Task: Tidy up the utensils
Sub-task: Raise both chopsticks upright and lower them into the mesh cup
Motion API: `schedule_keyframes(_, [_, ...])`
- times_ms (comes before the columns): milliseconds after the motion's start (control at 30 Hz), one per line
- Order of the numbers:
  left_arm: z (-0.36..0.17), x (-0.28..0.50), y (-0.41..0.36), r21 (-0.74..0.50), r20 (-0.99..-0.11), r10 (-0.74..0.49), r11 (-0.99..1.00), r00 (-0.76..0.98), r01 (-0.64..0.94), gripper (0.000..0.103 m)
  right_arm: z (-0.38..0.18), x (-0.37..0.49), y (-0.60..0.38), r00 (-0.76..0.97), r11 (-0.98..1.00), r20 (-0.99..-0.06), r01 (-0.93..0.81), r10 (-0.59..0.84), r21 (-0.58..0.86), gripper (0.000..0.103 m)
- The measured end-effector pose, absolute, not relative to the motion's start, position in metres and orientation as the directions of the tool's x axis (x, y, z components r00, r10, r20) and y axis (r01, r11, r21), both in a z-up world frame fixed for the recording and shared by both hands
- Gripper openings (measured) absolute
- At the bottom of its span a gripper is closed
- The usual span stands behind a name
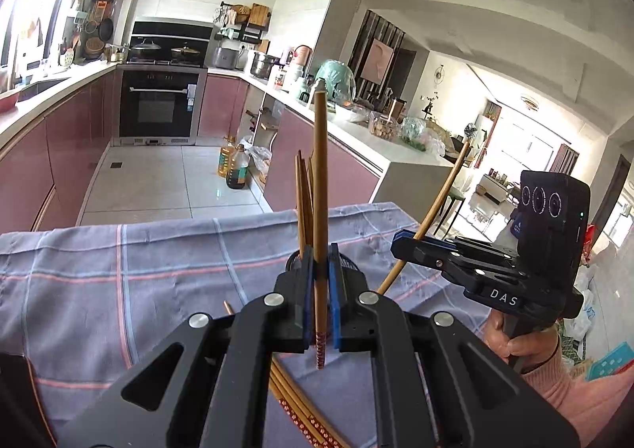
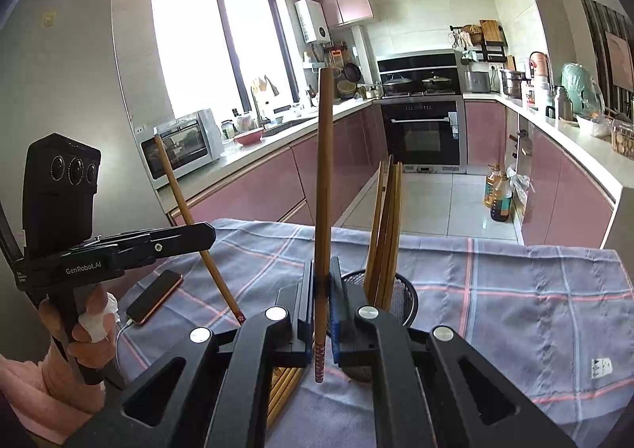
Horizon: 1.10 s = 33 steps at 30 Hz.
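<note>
Left gripper clamped on one wooden chopstick, held near upright above checked tablecloth.

Loose chopsticks lie on cloth beneath the grippers, not yet sorted.

Black mesh holder just beyond the grippers, several chopsticks already standing inside.

Right gripper likewise clamped on single chopstick, upright.

Step in hand, by my reading: carrying picked chopsticks to holder.

Next move calls for: patterned ends over holder mouth, lower in, then part jaws.

Phone at table's left, clear of work.
</note>
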<state>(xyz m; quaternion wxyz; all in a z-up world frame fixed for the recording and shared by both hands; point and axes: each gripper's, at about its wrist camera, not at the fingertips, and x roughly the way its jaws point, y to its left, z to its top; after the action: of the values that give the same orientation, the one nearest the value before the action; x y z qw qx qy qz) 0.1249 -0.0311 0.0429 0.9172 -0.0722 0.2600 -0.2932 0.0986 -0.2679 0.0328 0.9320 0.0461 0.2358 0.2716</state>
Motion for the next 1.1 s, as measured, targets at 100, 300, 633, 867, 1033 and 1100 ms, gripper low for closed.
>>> schedule_keyframes(100, [0.055, 0.133, -0.040, -0.272, -0.411, -0.573, 0.819, 0.709, 0.505, 0.007, 0.049, 0.102, -0.272, 0.761, 0.852, -0.385, -0.483, 0.522, 0.203, 0.006])
schedule_keyframes(300, [0.076, 0.147, -0.055, -0.252, -0.369, -0.574, 0.819, 0.730, 0.516, 0.007, 0.066, 0.116, -0.281, 0.797, 0.868, -0.346, -0.461, 0.496, 0.182, 0.006])
schedule_keyframes(633, [0.064, 0.174, -0.082, -0.203, -0.449, -0.536, 0.840, 0.715, 0.503, 0.007, 0.046, 0.146, -0.277, 0.795, 0.885, -0.391, -0.430, 0.465, 0.179, 0.006])
schedule_keyframes(867, [0.035, 0.190, -0.097, -0.154, -0.559, -0.513, 0.837, 0.652, 0.525, 0.007, 0.016, 0.159, -0.269, 0.727, 0.882, -0.506, -0.434, 0.464, 0.183, 0.006])
schedule_keyframes(1033, [0.013, 0.205, -0.107, -0.131, -0.635, -0.485, 0.835, 0.602, 0.535, 0.008, -0.003, 0.171, -0.267, 0.692, 0.891, -0.568, -0.408, 0.445, 0.200, 0.006])
schedule_keyframes(1100, [0.008, 0.211, -0.108, -0.129, -0.644, -0.475, 0.840, 0.599, 0.528, 0.008, -0.009, 0.175, -0.267, 0.688, 0.895, -0.579, -0.396, 0.437, 0.205, 0.006])
